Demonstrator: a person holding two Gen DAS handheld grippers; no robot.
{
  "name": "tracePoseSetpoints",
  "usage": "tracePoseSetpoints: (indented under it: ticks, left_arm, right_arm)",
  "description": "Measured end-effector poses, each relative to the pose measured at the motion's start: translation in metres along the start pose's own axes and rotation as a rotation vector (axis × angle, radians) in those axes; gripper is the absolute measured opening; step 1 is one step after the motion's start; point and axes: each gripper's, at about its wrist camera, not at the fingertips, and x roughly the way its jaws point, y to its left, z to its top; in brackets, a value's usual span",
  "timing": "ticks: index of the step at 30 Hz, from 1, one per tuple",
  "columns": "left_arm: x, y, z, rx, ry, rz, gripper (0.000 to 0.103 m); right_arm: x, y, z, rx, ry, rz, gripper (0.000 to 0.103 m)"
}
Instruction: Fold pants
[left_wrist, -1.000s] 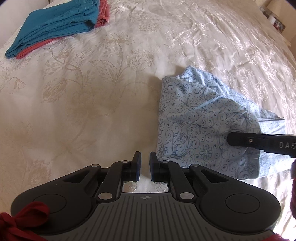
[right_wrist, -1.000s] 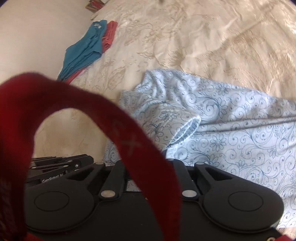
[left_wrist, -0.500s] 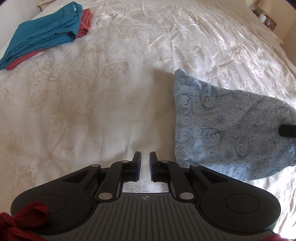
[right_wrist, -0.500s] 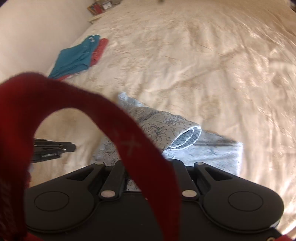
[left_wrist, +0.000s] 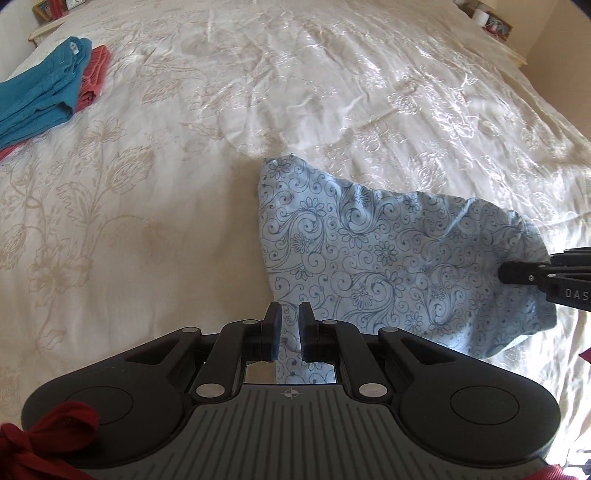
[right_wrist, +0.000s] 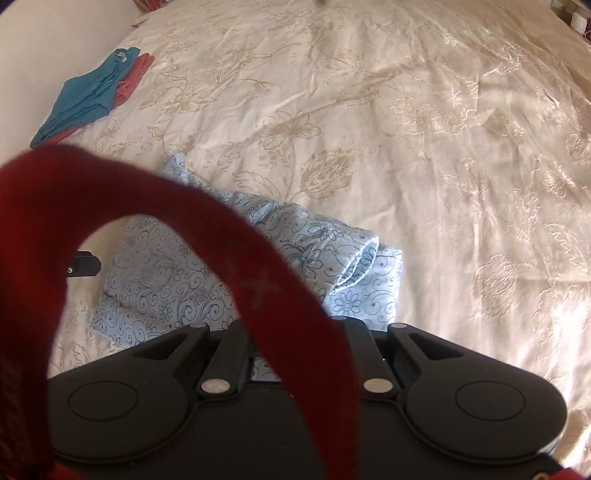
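Note:
Light blue floral pants (left_wrist: 388, 266) lie bunched on the cream bedspread (left_wrist: 184, 184). My left gripper (left_wrist: 288, 332) is shut on their near left edge, and cloth shows between and below the pads. In the left wrist view my right gripper (left_wrist: 506, 273) comes in from the right edge and pinches the pants' far right side. In the right wrist view the pants (right_wrist: 177, 280) form a compact bundle with a rolled cuff (right_wrist: 362, 258). A red strap (right_wrist: 258, 280) hides my right fingertips there. The left gripper's tip (right_wrist: 85, 264) shows at the left.
Folded teal pants (left_wrist: 40, 99) lie on folded coral pants (left_wrist: 94, 83) at the bed's far left corner, also seen as teal pants (right_wrist: 88, 99) in the right wrist view. Small items stand on a bedside surface (left_wrist: 484, 18) at the far right.
The pants have gone from a long spread shape to a short bundle. Both grippers have travelled across the bed with the cloth, and the teal stack has slid towards the far left of both views.

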Motion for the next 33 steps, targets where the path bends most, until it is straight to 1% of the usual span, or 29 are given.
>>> tracePoseSetpoints:
  ticks: [2,3,5,6,7,10,13,17,20,21,23,24,27,29,30,31,33]
  left_arm:
    - [0.006,-0.006,0.003,0.012,0.007,-0.007,0.01]
    - [0.009,-0.008,0.004,0.02,0.012,-0.01,0.01]
    - [0.015,-0.013,0.006,0.038,0.026,-0.014,0.01]
    - [0.018,-0.015,0.006,0.044,0.032,-0.012,0.01]
    - [0.02,-0.015,0.006,0.047,0.036,-0.012,0.01]
    - [0.026,-0.015,0.005,0.055,0.053,-0.017,0.01]
    - [0.036,-0.015,0.003,0.074,0.081,-0.016,0.01]
    - [0.048,-0.016,0.003,0.093,0.108,-0.011,0.01]
    - [0.049,-0.013,0.005,0.082,0.113,-0.018,0.01]
    - [0.049,-0.013,0.005,0.08,0.114,-0.02,0.01]
    - [0.05,-0.013,0.005,0.081,0.114,-0.021,0.01]
    - [0.05,-0.013,0.005,0.083,0.113,-0.021,0.01]
    - [0.05,-0.014,0.005,0.087,0.113,-0.02,0.01]
    - [0.05,-0.013,0.005,0.084,0.113,-0.023,0.01]
    - [0.05,-0.013,0.005,0.082,0.113,-0.025,0.01]
    - [0.049,-0.012,0.005,0.08,0.112,-0.028,0.01]
    - [0.048,-0.011,0.005,0.078,0.11,-0.035,0.01]
  right_arm:
    - [0.015,-0.007,0.0,0.026,0.023,-0.005,0.021]
    - [0.022,-0.011,-0.001,0.038,0.037,-0.002,0.028]
    - [0.029,-0.016,-0.002,0.051,0.05,-0.024,0.04]
    - [0.027,-0.019,-0.003,0.066,0.044,-0.035,0.049]
    - [0.024,-0.021,-0.003,0.083,0.031,-0.042,0.052]
    - [0.006,-0.028,-0.009,0.123,-0.01,-0.059,0.054]
    - [-0.005,-0.025,-0.01,0.122,-0.044,-0.089,0.054]
    - [-0.009,-0.022,-0.007,0.166,-0.051,-0.115,0.053]
    - [-0.016,-0.022,-0.003,0.201,-0.089,-0.125,0.054]
    - [-0.017,-0.021,0.0,0.206,-0.106,-0.113,0.053]
    - [-0.02,-0.016,0.006,0.189,-0.124,-0.071,0.028]
    - [-0.018,-0.012,0.01,0.171,-0.125,-0.058,0.014]
    - [0.002,-0.003,0.022,0.126,-0.106,-0.019,0.014]
    - [0.018,-0.001,0.027,0.108,-0.089,-0.022,0.014]
    - [0.027,-0.003,0.027,0.108,-0.078,-0.038,0.014]
    - [0.034,-0.007,0.027,0.118,-0.067,-0.06,0.011]
    - [0.048,-0.019,0.024,0.156,-0.033,-0.1,0.0]
